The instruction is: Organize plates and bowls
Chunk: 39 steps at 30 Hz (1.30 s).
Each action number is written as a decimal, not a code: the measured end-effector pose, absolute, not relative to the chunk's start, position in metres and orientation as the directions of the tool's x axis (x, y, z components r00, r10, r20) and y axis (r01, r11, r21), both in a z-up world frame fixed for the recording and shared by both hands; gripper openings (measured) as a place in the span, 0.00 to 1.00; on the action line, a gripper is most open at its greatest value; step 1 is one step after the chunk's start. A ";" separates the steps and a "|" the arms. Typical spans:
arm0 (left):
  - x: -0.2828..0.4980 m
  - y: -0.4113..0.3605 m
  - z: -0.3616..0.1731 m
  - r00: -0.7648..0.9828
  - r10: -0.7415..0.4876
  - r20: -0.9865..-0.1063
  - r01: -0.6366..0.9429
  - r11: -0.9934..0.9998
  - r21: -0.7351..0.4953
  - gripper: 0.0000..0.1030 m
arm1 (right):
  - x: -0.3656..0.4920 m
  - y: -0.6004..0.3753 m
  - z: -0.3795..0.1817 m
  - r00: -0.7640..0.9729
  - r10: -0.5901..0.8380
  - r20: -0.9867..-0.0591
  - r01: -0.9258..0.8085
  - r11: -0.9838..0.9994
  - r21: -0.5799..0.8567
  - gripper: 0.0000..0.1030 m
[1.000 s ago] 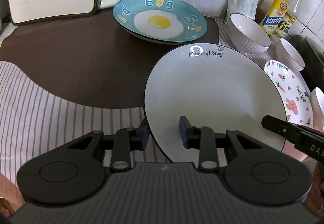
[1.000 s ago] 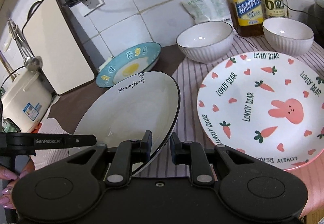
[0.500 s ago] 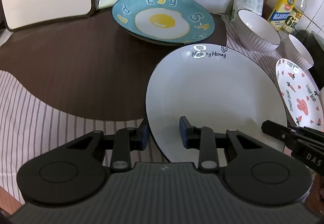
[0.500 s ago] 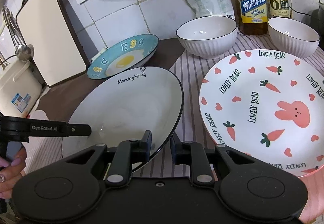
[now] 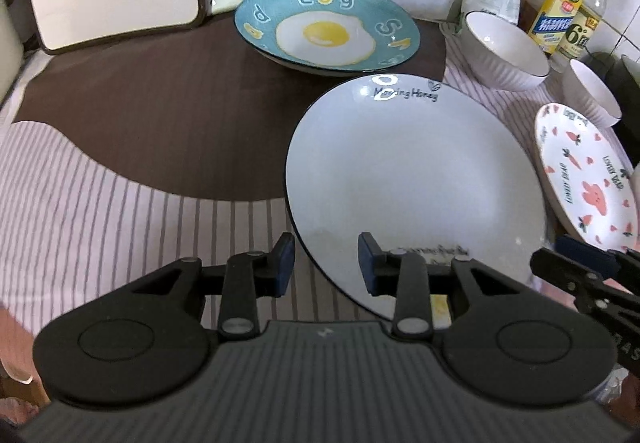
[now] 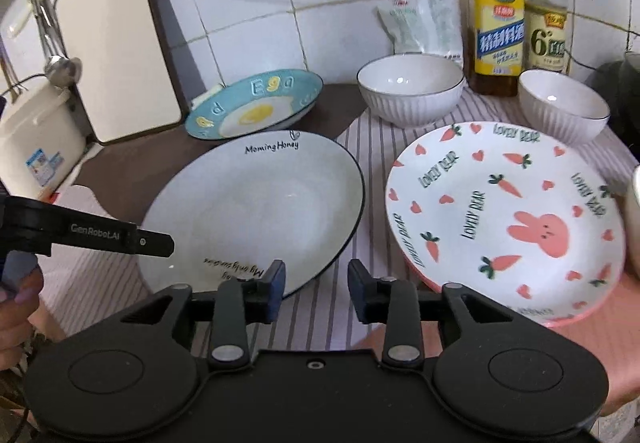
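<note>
The white "Morning Honey" plate (image 6: 256,203) is seen lying flat on the striped cloth of the desk (image 5: 100,203), between the blue egg plate (image 5: 326,27) and the rabbit plate (image 6: 504,219); its near rim is hidden behind both devices. The left claw (image 5: 326,263) is spread open astride that rim, ungripped. The right claw (image 6: 316,289) is likewise open, just beside the plate's edge, holding nothing.

Being counted: three plates (image 6: 256,203), two white bowls (image 6: 410,89), two bottles (image 6: 498,31), one cutting board (image 6: 116,43), one packet (image 6: 424,23).
</note>
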<state>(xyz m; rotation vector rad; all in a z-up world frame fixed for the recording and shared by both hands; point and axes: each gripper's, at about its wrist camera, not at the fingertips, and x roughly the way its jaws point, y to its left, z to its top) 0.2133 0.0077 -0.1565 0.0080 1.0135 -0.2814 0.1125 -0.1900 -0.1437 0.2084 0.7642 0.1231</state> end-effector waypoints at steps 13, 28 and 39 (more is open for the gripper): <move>0.150 -0.035 -0.078 0.554 -0.283 -0.783 0.352 0.932 -0.088 0.41 | 0.034 -0.239 -0.091 0.801 0.117 -0.588 -0.023 0.986 0.165 0.40; 0.124 -0.120 -0.067 0.522 -0.364 -0.771 0.455 0.884 -0.109 0.62 | -0.002 -0.297 -0.092 0.864 0.000 -0.503 0.061 0.993 0.104 0.60; 0.146 -0.166 -0.125 0.490 -0.336 -0.804 0.343 0.923 -0.177 0.67 | 0.030 -0.329 -0.146 0.845 -0.012 -0.534 0.121 0.978 0.169 0.62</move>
